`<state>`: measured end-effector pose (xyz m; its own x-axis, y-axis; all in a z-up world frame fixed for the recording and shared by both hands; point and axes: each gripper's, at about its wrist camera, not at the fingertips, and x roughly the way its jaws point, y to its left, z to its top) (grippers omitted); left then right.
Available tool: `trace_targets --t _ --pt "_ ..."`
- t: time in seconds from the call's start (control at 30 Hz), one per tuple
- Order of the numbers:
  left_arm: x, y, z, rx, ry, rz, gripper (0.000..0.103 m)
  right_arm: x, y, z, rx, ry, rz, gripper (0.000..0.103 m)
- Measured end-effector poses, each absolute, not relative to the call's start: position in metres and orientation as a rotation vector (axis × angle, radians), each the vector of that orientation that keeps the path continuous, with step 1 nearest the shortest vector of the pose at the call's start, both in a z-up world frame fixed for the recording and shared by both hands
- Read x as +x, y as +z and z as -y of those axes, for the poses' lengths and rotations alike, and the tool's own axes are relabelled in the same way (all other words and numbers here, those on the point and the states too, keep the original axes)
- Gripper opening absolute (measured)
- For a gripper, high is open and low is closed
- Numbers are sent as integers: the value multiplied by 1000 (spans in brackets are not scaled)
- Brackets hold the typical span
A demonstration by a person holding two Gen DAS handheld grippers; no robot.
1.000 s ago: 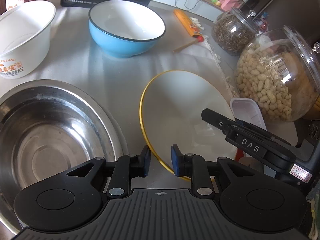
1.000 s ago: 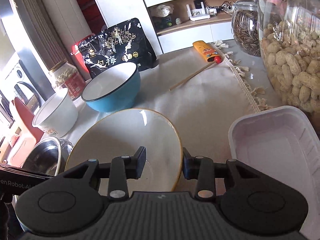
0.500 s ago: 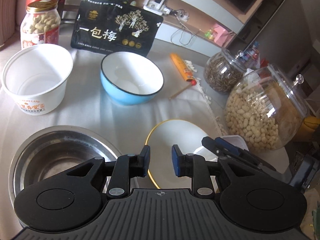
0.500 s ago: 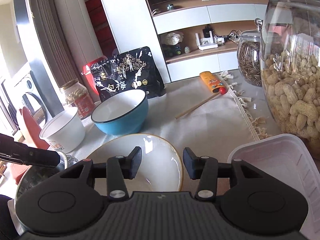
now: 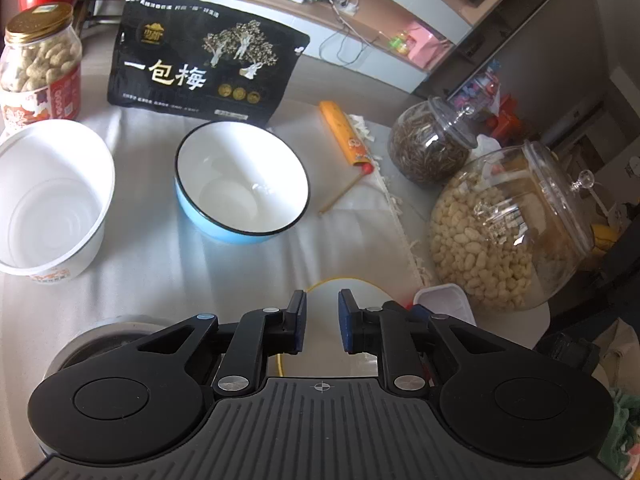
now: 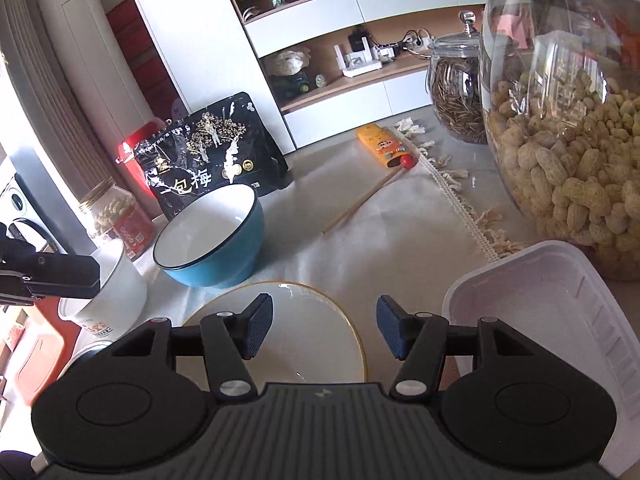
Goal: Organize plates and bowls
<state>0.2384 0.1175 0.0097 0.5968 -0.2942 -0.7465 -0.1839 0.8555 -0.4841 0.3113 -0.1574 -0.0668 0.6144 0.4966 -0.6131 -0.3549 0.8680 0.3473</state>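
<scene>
A white plate with a gold rim lies on the cloth under both grippers; it also shows in the left wrist view. A blue bowl stands beyond it. A white paper bowl sits at the left. A steel bowl is mostly hidden under my left gripper. My left gripper is open and empty above the plate. My right gripper is open wide and empty above the plate.
A black snack bag and a peanut jar stand at the back. Two glass jars stand at the right, with a white plastic tray beside them. An orange pack and a stick lie on the cloth.
Both grippers have risen and pulled back from the plate, so more of the table shows. The right gripper's jaws have opened wider. The plate stays flat on the cloth.
</scene>
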Motion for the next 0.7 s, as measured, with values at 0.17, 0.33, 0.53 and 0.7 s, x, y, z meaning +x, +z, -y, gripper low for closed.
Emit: trace_targets --t 0.17,0.33,0.53,0.7 --pt "249 -5 -139 -656 -90 -996 17 323 -81 147 214 433 -816 58" --pt "257 -5 -146 -698 -99 -996 17 334 -87 143 250 415 -844 58" --pt "256 -1 -142 -703 -112 -986 17 330 -80 138 237 424 -824 58" --pt "247 6 -144 -713 -135 -969 17 323 -75 134 213 432 -811 59"
